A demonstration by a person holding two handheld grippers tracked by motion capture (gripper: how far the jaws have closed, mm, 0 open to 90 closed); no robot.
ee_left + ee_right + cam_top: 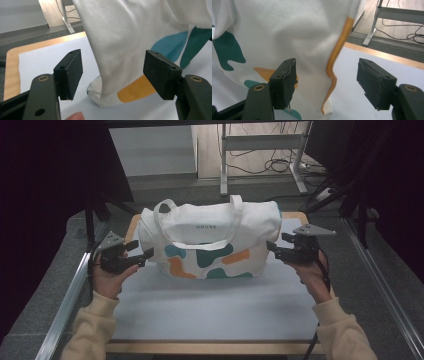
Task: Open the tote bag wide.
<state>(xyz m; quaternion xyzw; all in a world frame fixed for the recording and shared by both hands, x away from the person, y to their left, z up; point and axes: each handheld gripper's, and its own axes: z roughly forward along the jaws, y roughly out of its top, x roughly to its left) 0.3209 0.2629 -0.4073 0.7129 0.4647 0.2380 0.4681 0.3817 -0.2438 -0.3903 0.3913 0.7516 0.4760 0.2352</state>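
Tote bag [212,237] in cream canvas, printed with teal and orange blobs, stands upright on the pale mat [210,305] toward the far half of the table, between the two grippers. The left gripper [145,255] sits at the bag's left end with its jaws spread wide; in the left gripper view the bag's lower corner [110,95] lies in the gap ahead of the pads [72,72], and neither pad presses on the cloth. The right gripper [271,247] sits at the bag's right end, jaws likewise wide apart; in the right gripper view the bag's side seam with its orange stripe [334,65] hangs in the gap, apart from the right-hand pad, and whether the left-hand pad [285,80] brushes the fabric I cannot tell. Nothing is clamped in either gripper.

Two looped handles [165,212] rise from the bag's top; one drapes down over its front face. The mat lies on a wooden board [210,347] whose edge shows at the near side and behind the bag. Grey carpet [45,285] and a metal rail [65,305] flank the board on the left. Beyond the table stand a white desk frame [262,142] and loose cables [277,165] on the floor. No object lies on the mat between the grippers and the bag.
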